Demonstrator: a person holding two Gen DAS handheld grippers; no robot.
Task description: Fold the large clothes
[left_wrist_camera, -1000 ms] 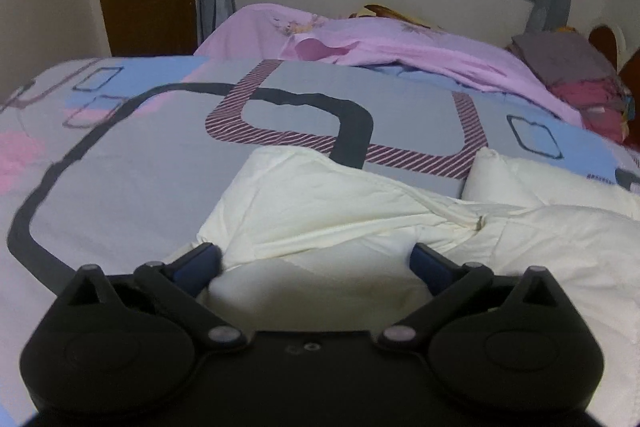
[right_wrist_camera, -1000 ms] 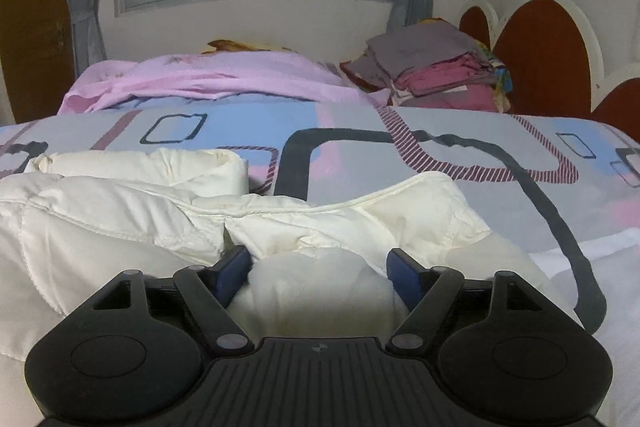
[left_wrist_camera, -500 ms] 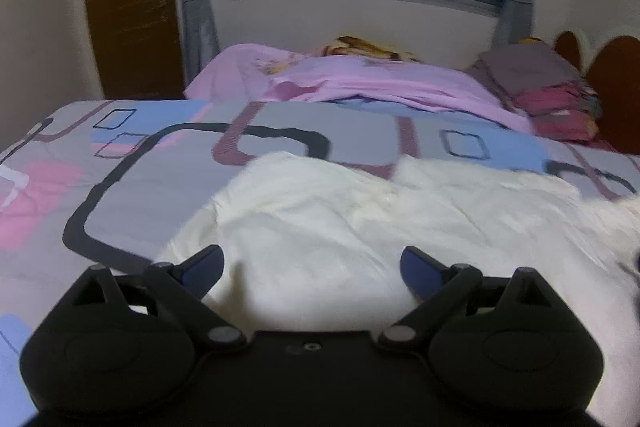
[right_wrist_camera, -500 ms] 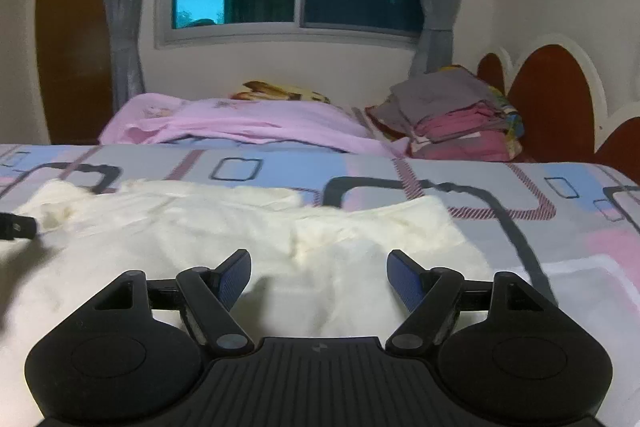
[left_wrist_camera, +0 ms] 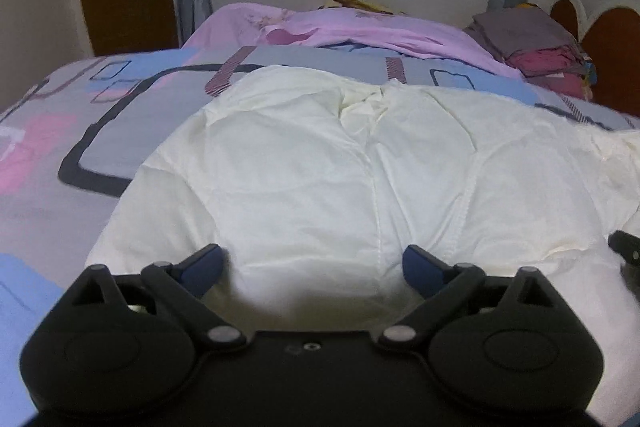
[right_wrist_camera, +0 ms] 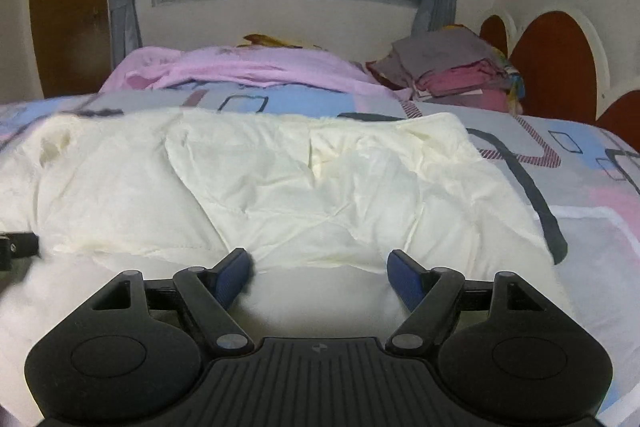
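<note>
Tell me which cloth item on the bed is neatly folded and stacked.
The grey and maroon clothes pile by the headboard; the cream quilted garment and pink sheet lie spread.

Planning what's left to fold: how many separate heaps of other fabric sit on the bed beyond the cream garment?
2: a loose pink sheet along the far edge under the window, and a stack of folded clothes by the headboard. More may hide behind them.

Cream quilted garment (left_wrist_camera: 320, 163): matt cloth, padded, stitched seams, finely creased.
Bedspread (left_wrist_camera: 120, 115): smooth printed cloth, matt.
Pink sheet (right_wrist_camera: 248, 67): thin soft cloth, rumpled.
Headboard (right_wrist_camera: 556, 67): reddish-brown wood, slight sheen.
Left gripper (left_wrist_camera: 312, 263): matt black plastic; blue pads (left_wrist_camera: 420, 265), finish unclear.
</note>
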